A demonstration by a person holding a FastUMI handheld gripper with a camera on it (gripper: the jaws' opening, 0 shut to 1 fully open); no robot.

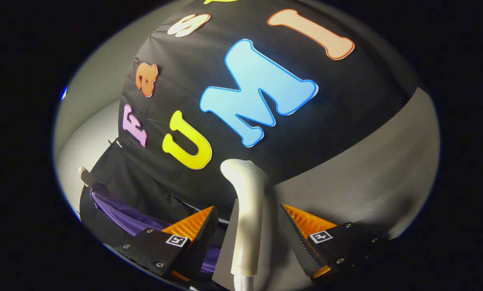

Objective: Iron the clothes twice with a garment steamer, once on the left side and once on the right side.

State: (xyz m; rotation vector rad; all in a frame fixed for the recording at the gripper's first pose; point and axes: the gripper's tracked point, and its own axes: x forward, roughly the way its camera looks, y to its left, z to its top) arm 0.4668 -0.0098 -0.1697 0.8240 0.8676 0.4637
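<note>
Here the gripper [247, 238] stands wide, its fingers [203, 228] apart on both sides of the white garment steamer [247, 210] and not pressing it. The purple clothes [120, 212] hang beyond the left finger. The step seems to be taking the steamer: next, close on its handle.

Dim booth, soft shadows, fisheye warping

white steamer [247, 210] between parted jaws, untouched

One white plastic garment steamer [245, 210] with a curved neck; one purple fabric garment [124, 216]; one gripper [247, 236], its two black-and-orange fingers [199, 234] spread apart.
</note>
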